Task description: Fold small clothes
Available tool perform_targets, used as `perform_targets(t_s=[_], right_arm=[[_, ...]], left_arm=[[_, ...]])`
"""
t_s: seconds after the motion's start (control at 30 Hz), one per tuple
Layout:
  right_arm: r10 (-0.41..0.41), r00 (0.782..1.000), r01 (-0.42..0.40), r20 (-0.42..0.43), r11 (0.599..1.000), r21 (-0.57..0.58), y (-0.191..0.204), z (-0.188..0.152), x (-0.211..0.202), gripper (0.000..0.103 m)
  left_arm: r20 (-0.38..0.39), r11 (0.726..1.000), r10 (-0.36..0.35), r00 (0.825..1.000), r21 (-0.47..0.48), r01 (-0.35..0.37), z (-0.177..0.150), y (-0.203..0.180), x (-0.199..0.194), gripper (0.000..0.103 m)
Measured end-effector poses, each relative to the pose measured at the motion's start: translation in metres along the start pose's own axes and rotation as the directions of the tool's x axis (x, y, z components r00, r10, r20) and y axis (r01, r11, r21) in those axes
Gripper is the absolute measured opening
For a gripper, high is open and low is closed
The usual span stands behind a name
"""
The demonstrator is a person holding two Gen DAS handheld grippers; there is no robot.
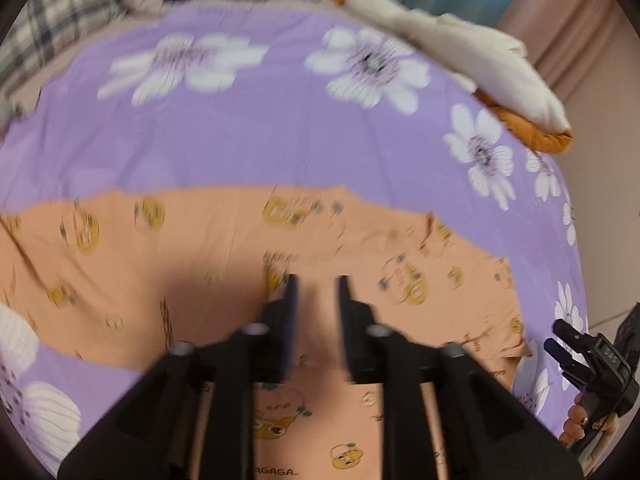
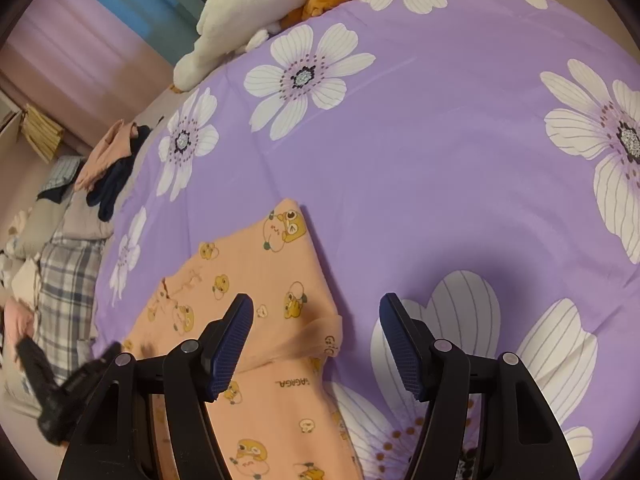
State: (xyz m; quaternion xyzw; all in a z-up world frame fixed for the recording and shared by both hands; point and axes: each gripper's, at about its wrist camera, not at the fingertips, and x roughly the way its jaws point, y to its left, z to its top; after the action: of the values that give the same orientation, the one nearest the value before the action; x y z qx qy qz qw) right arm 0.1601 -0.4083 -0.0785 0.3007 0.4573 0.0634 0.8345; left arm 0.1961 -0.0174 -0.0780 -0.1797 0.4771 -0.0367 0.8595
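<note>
A peach small garment (image 1: pixel 200 248) printed with yellow cartoon animals lies spread flat on the purple flowered bedsheet (image 1: pixel 280 140). My left gripper (image 1: pixel 318 288) hovers over the middle of it, blurred. Its jaws stand a narrow way apart and no cloth is pinched between them. In the right wrist view the same garment (image 2: pixel 272 272) shows a folded edge and a corner. My right gripper (image 2: pixel 316 308) stands wide open over that edge, its left finger above the cloth and its right finger above the bare sheet (image 2: pixel 440 140). A hand holds the right gripper (image 1: pixel 568 344) at the garment's right end.
A white and orange plush toy (image 1: pixel 480 52) (image 2: pixel 256 12) lies at the bed's far edge. A pile of peach and dark clothes (image 2: pixel 112 160) and a plaid pillow (image 2: pixel 68 292) sit beside the sheet. Pink curtains hang behind.
</note>
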Motion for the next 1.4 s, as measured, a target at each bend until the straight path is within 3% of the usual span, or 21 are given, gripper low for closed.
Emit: perform_targets(t_s=[0.03,0.13,0.23,0.3,0.37,0.43,0.53,0.63,0.73,0.93,1.17,1.4], right_arm=[[-0.002,1.000,0.002,-0.001,1.000,0.002,-0.001,0.000,0.000,0.065],[-0.006,1.000,0.006,-0.007,1.000,0.003,-0.001,0.000,0.002,0.065],[-0.006,1.000,0.006,-0.009,1.000,0.002,-0.001,0.000,0.003,0.065],[-0.008,1.000,0.008,-0.011,1.000,-0.003,0.000,-0.001,0.004,0.065],[-0.011,1.000,0.011,-0.014,1.000,-0.006,0.002,-0.002,0.006,0.065],[-0.015,1.000,0.014,-0.018,1.000,-0.007,0.003,-0.002,0.008,0.065],[-0.019,1.000,0.018,-0.025,1.000,-0.012,0.003,-0.004,0.009,0.065],[-0.021,1.000,0.020,-0.020,1.000,-0.008,0.003,-0.004,0.009,0.065],[-0.031,0.999,0.030,-0.020,1.000,-0.007,0.002,-0.005,0.010,0.065],[-0.024,0.999,0.023,-0.037,1.000,-0.022,0.007,-0.007,0.014,0.065],[-0.014,0.997,0.010,-0.081,0.998,-0.056,0.018,-0.012,0.028,0.065],[-0.035,0.990,0.021,-0.133,0.994,-0.106,0.031,-0.021,0.047,0.065]], left_arm=[[-0.018,1.000,-0.003,1.000,-0.021,0.003,-0.003,0.005,0.005,0.044],[-0.058,0.999,-0.025,0.998,-0.038,0.023,-0.009,0.012,0.017,0.051],[-0.081,0.998,-0.027,0.996,-0.050,0.023,-0.011,0.016,0.028,0.050],[-0.064,0.994,-0.084,0.994,-0.074,0.079,-0.011,0.017,0.032,0.049],[-0.073,0.981,-0.168,0.983,-0.106,0.160,-0.011,0.016,0.038,0.038],[-0.103,0.969,-0.219,0.970,-0.140,0.204,-0.011,0.013,0.049,0.016],[-0.079,0.980,-0.174,0.982,-0.116,0.164,-0.013,0.007,0.049,0.009],[0.004,0.980,-0.150,0.989,-0.133,0.149,-0.011,0.010,0.033,0.007],[0.091,0.984,-0.121,0.988,-0.117,0.131,-0.001,0.010,0.011,0.007],[0.147,0.986,-0.088,0.985,-0.125,0.107,0.017,0.025,-0.014,0.007],[0.106,0.991,-0.013,0.994,-0.131,0.027,0.017,0.052,-0.009,0.007],[0.040,0.995,0.002,0.999,-0.101,0.002,0.008,0.065,0.004,0.008]])
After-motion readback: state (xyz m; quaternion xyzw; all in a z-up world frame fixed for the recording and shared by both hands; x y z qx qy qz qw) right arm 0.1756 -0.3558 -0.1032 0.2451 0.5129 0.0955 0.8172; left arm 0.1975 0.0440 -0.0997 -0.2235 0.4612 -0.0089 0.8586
